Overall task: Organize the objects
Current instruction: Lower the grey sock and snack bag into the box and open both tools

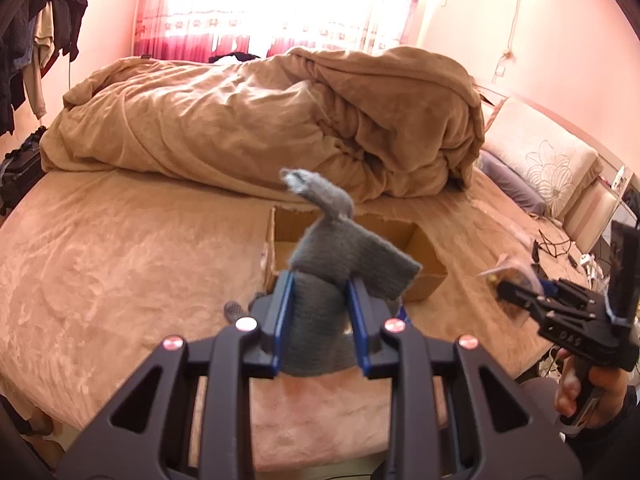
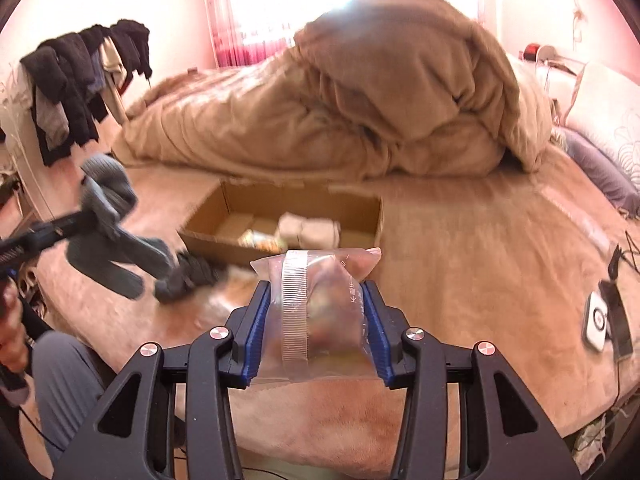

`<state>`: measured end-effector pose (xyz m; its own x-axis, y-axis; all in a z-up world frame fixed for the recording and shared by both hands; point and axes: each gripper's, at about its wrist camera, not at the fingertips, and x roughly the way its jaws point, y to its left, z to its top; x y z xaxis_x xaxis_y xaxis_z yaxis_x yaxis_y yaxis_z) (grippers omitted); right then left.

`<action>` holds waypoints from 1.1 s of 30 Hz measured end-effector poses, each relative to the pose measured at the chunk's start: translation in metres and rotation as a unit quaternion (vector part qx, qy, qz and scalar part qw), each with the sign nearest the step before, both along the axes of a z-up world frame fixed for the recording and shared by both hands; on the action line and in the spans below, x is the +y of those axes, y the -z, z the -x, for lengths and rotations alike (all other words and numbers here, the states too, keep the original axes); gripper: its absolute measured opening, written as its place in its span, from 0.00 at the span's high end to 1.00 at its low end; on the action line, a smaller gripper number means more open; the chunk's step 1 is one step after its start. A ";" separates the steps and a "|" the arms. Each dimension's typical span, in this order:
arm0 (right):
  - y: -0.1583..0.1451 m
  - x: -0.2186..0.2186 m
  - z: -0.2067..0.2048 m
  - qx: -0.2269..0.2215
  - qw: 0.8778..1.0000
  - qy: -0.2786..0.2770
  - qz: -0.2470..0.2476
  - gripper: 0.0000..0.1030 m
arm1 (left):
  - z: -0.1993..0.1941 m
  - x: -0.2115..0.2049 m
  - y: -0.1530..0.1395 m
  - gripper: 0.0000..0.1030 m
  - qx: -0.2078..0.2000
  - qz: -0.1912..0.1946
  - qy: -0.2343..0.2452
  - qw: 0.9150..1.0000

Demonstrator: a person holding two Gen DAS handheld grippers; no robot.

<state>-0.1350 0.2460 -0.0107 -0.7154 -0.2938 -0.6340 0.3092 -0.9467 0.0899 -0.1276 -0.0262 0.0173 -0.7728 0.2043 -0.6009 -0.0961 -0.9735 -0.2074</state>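
The left gripper (image 1: 320, 300) clamps a grey sock (image 1: 320, 280) and the right gripper (image 2: 316, 312) pinches a clear bag (image 2: 316, 300), seemingly snacks, both needing carrying to the far cardboard box (image 2: 360, 216).

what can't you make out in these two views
- Left wrist view: the cardboard box interior, hidden behind the grey sock in the left tool.
- Right wrist view: what fills the clear bag in the right tool; plastic glare and blur.
- Right wrist view: items in the box; blurred.
- Right wrist view: dark bundle on the bed; motion-blurred.
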 end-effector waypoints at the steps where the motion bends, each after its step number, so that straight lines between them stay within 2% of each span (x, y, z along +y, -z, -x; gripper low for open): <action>1: -0.008 0.000 0.003 0.004 1.000 -0.002 0.004 0.55 | 0.003 0.001 -0.003 0.73 0.002 0.002 0.001 1.000; 8: -0.032 -0.007 0.026 0.016 1.000 -0.009 0.021 0.55 | 0.040 0.006 -0.010 0.73 0.000 0.010 0.005 1.000; 15: -0.027 -0.007 0.066 0.009 1.000 -0.001 0.017 0.55 | 0.086 0.018 -0.002 0.73 -0.010 0.025 0.018 0.999; 25: 0.011 -0.006 0.126 -0.021 0.999 0.014 0.023 0.54 | 0.156 0.028 0.054 0.73 -0.063 0.036 0.015 0.997; 33: 0.045 -0.009 0.158 -0.048 0.998 0.023 0.023 0.54 | 0.190 0.026 0.103 0.69 -0.119 0.043 0.009 0.992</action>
<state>-0.2931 0.2369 -0.0557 -0.6651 -0.2914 -0.6876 0.2526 -0.9542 0.1601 -0.3173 0.0000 -0.0854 -0.6043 0.1562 -0.7813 -0.0715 -0.9873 -0.1421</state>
